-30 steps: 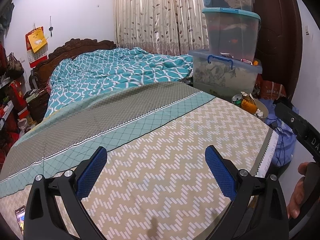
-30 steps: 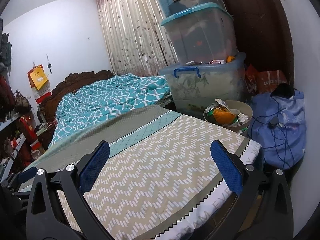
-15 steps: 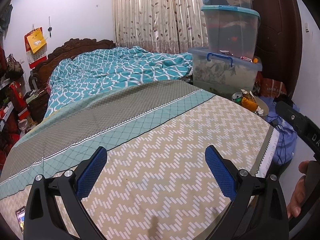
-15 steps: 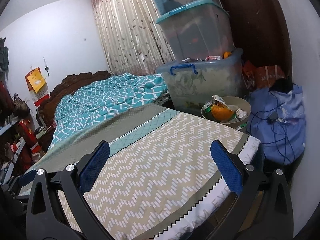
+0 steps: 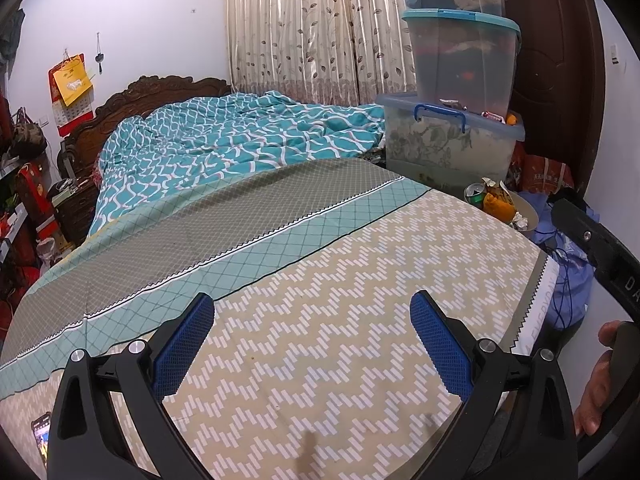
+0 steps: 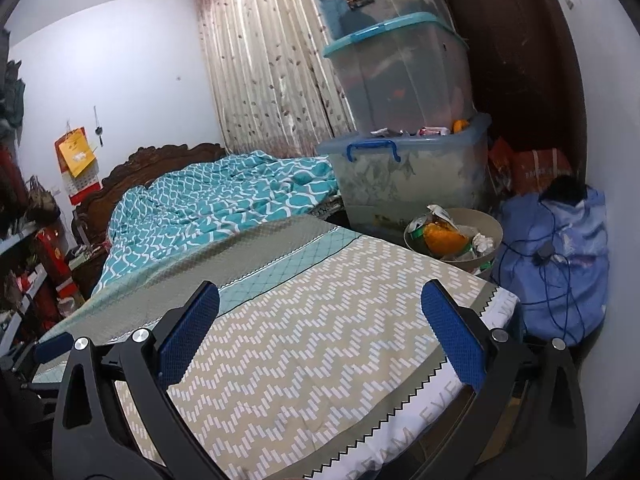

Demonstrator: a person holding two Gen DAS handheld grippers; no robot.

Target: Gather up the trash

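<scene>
A beige waste bin (image 6: 486, 220) stands on the floor past the bed's far right corner, holding a green can (image 6: 421, 229), an orange wrapper (image 6: 442, 238) and crumpled paper (image 6: 483, 243). In the left wrist view the same bin (image 5: 529, 209) shows behind the bed edge, with its can (image 5: 475, 194). My left gripper (image 5: 312, 334) is open over the zigzag bed sheet (image 5: 340, 320), holding nothing. My right gripper (image 6: 320, 320) is open too, above the sheet (image 6: 320, 344) near the bed's right edge, well short of the bin.
Stacked clear storage boxes (image 6: 404, 72) rise behind the bin. A blue bag (image 6: 560, 256) with cables lies at its right against the wall. A teal quilt (image 5: 240, 148) covers the bed's far half. A phone (image 5: 40, 438) lies at the sheet's near left. Cluttered shelves (image 5: 24, 208) line the left.
Both grippers stay open. The right wrist view has drifted so the bin and boxes appear slightly higher and further left; the left view has shifted only a little.
</scene>
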